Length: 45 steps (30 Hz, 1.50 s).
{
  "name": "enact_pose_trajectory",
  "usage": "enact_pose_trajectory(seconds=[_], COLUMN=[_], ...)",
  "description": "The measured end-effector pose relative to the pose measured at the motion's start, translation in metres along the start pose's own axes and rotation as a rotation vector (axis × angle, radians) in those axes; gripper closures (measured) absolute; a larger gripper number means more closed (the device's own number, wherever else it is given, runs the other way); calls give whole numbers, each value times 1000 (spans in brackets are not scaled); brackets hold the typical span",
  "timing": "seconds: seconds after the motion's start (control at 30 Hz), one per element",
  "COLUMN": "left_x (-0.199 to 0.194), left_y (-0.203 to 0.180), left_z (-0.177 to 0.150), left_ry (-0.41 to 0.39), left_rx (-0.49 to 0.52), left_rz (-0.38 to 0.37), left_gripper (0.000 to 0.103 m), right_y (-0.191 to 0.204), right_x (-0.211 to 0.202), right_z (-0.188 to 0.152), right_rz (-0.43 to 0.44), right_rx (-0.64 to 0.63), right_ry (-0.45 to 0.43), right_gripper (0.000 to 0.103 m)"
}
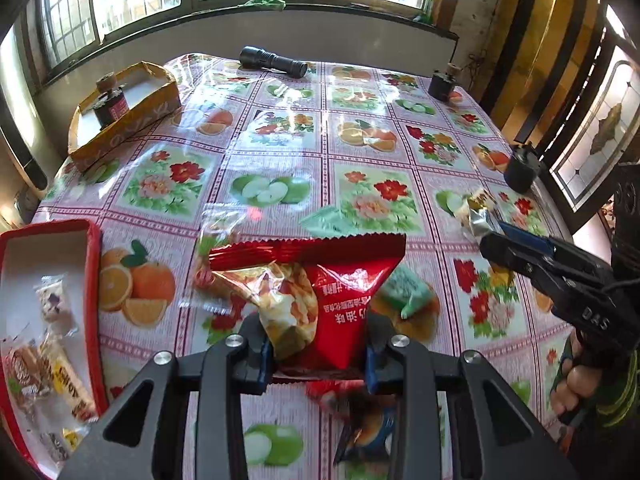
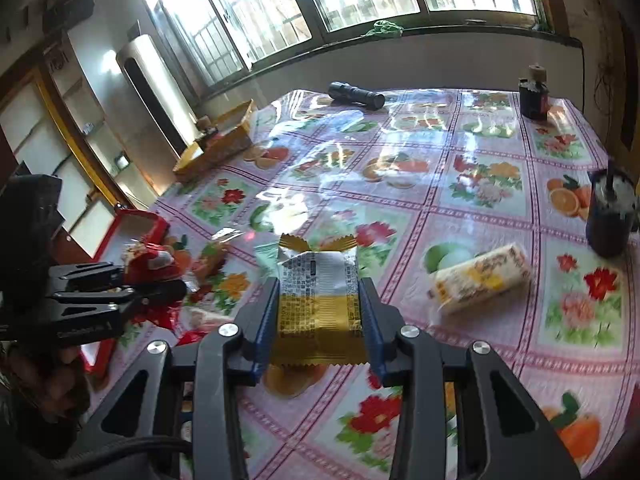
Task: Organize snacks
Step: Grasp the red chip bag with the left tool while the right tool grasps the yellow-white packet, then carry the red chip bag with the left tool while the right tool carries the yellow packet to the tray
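My left gripper (image 1: 317, 360) is shut on a red snack packet (image 1: 344, 280), which hangs above the flowered tablecloth with a clear-fronted cracker pack beside it. The red tray (image 1: 95, 280) at the left holds several wrapped snacks. In the right wrist view my right gripper (image 2: 320, 320) is shut on a gold-and-white snack packet (image 2: 318, 280), held off the table. The left wrist view shows the right gripper (image 1: 492, 240) at the right edge with that packet (image 1: 478, 210) at its tips. The left gripper (image 2: 176, 284) and red packet (image 2: 150, 260) appear at the left near the tray (image 2: 136, 216).
Loose snacks lie on the cloth: a green packet (image 1: 412, 288), a blue one (image 1: 372, 436), a white-yellow bar (image 2: 480, 278). A yellow box (image 1: 132, 120) with a dark jar stands back left. A black flashlight (image 1: 274, 62) lies at the far edge. Dark jars (image 1: 442, 84) (image 1: 522, 170) stand at the right.
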<state>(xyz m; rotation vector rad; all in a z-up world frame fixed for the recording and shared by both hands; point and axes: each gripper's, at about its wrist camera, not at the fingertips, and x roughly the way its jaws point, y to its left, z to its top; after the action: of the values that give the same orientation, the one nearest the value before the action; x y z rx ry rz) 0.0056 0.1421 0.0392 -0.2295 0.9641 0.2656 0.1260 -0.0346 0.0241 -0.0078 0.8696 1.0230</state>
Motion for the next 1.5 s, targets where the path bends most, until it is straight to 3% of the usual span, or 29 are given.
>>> enact_pose_trajectory(seconds=[0.17, 0.4, 0.77, 1.5], left_x=[-16, -33, -49, -61], left_y=[11, 31, 46, 103], left_z=[-24, -46, -61, -71], left_ry=[-2, -29, -64, -85], left_rx=[0, -16, -25, -116], left_rz=[31, 98, 142, 189], left_gripper=[70, 70, 70, 70], right_y=[36, 65, 94, 149], right_x=[-15, -20, -24, 19], right_z=[-37, -62, -67, -64], right_rz=[27, 51, 51, 111], right_rx=[61, 102, 68, -22], right_ry=[-47, -51, -54, 32], right_gripper=[62, 62, 62, 62])
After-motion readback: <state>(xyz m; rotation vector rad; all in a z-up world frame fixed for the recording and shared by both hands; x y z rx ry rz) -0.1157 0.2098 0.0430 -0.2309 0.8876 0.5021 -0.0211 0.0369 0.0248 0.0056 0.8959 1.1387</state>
